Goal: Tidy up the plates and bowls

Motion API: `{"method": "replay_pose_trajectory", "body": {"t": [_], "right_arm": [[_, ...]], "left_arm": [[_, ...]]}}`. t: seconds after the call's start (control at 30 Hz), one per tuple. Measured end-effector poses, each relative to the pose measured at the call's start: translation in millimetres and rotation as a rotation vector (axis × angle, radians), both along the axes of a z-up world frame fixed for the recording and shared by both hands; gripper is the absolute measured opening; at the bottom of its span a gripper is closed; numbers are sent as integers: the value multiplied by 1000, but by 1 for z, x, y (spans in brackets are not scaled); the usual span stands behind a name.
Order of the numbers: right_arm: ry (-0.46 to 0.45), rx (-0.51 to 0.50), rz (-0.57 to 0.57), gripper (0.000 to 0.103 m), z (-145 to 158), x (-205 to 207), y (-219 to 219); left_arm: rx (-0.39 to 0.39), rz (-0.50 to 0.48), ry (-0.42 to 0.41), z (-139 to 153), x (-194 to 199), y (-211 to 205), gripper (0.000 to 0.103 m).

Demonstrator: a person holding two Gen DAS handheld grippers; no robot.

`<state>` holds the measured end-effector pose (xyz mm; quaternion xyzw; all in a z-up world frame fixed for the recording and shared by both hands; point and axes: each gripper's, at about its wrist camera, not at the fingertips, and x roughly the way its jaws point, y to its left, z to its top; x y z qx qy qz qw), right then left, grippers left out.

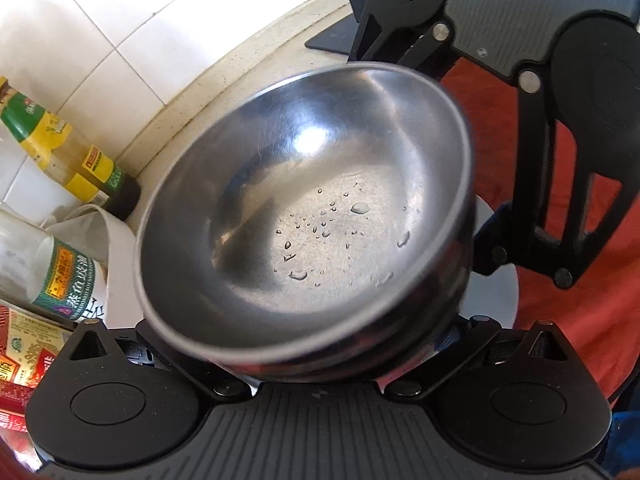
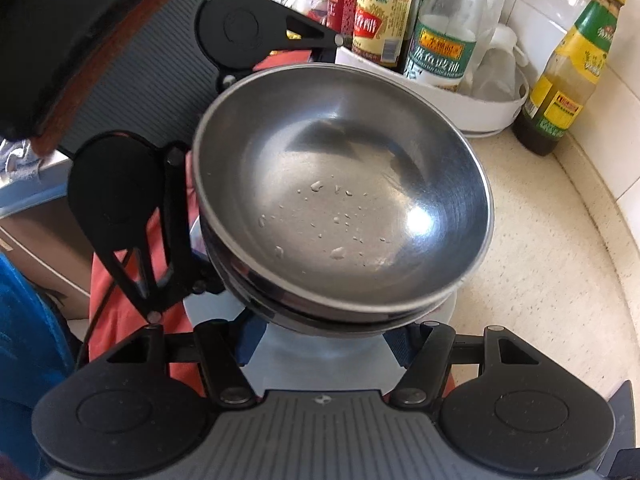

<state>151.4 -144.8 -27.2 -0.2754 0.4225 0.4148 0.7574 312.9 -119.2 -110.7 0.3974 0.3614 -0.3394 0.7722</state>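
A stack of steel bowls (image 1: pixel 308 216) fills the left wrist view; the top bowl holds water drops. The same stack (image 2: pixel 340 204) fills the right wrist view, above a white plate (image 2: pixel 320 356) on the counter. My left gripper (image 1: pixel 312 360) grips the stack from its near side, its fingertips hidden under the bowls. My right gripper (image 2: pixel 320 340) grips it from the opposite side, its blue-padded fingers (image 2: pixel 400 344) spread around the stack's base. Each gripper shows in the other's view: the right one (image 1: pixel 520 160), the left one (image 2: pixel 168 184).
Sauce and oil bottles (image 2: pixel 436 32) stand in a white tray (image 2: pixel 488 108) by the tiled wall. Another bottle (image 2: pixel 568 76) stands on the beige counter (image 2: pixel 540 280). An orange cloth (image 1: pixel 580 280) lies beside the plate (image 1: pixel 500 288).
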Motion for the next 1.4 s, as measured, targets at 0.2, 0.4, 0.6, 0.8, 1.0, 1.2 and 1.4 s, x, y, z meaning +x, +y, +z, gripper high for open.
{"method": "replay_pose_trajectory", "body": {"t": [0.2,0.4,0.6,0.8,1.0,1.2,1.4], "right_arm": [[-26,7,17,63,6,-7,-5],[-31,24,12,64,13,-13,-5],[-33,17,20,65,14,-23,-3],[-36,28,-50,65,20,-43,-15],[-58,159,-169,67,27,-74,-27],[-116,297,-316,79,40,-109,-30],[-192,398,-451,80,74,-120,-25]], "left_arm": [[25,-36,-3,1,-13,4,103],[76,-53,-6,7,-21,7,103],[96,-91,70,16,-39,23,103],[79,-72,119,16,-49,28,103],[10,-21,108,21,-71,46,103],[-133,187,-19,41,-84,64,103],[-434,415,-50,80,-94,103,103]]}}
